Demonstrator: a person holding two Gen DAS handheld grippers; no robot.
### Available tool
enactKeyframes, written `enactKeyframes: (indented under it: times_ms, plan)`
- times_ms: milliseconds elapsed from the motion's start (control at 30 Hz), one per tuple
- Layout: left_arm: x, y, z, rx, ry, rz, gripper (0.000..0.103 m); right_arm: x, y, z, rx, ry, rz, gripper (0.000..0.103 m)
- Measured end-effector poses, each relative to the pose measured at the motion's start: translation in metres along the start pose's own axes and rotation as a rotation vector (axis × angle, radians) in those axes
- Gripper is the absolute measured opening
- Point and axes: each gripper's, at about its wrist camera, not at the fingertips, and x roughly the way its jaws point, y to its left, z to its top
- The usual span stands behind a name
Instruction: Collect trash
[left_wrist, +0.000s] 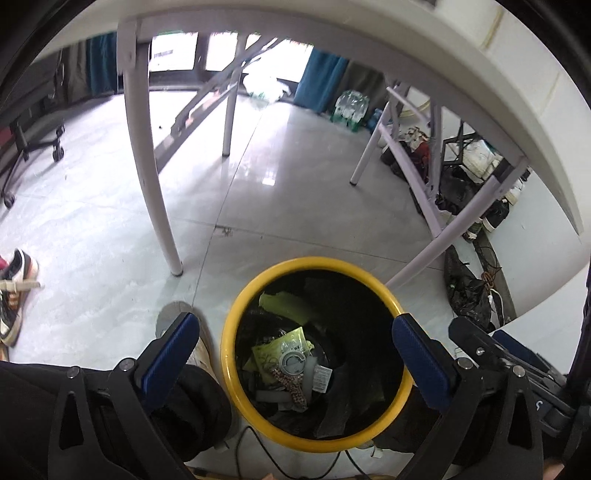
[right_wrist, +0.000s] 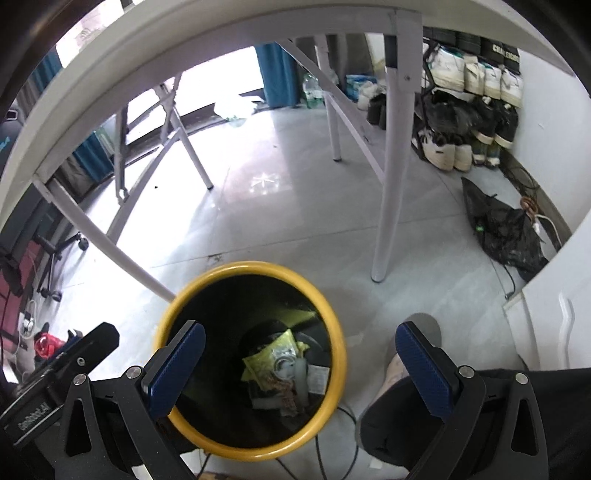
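Trash (left_wrist: 291, 363) lies at bottom of yellow-rimmed bin (left_wrist: 317, 264), on floor under white table (left_wrist: 517, 122). Left gripper (left_wrist: 295, 354) fingers spread wide, nothing between pads; bin mouth below gap. Right gripper (right_wrist: 301, 360) likewise spread wide, empty, above same bin (right_wrist: 251, 267). Wrappers, packets already inside: drop looks done. Black bag (right_wrist: 506, 229) lies near wall; whether more trash remains, cannot tell.

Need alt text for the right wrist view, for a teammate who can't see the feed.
Open right gripper, nothing between its blue pads, hangs above a yellow-rimmed bin on a tiled floor; yellow wrappers and other scraps lie at the bottom. White table legs stand behind, and a black bag lies far right.
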Motion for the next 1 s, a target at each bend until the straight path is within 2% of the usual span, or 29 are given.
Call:
enactKeyframes:
  times_ms: [367,667,1000]
  plan:
    - [-0.016,-0.013,-0.008,0.090,-0.031,0.018,0.102,-0.021,0.013,-0.007,-0.092,-0.023,-0.038,0.103]
    - [-0.015,-0.016,-0.012,0.126,-0.024,0.049,0.102,-0.015,0.017,-0.020,-0.160,0.040,-0.077,0.103]
    - [0.005,-0.001,-0.013,0.058,0.071,0.084,0.102,0.001,0.005,-0.023,-0.123,0.122,-0.093,0.103]
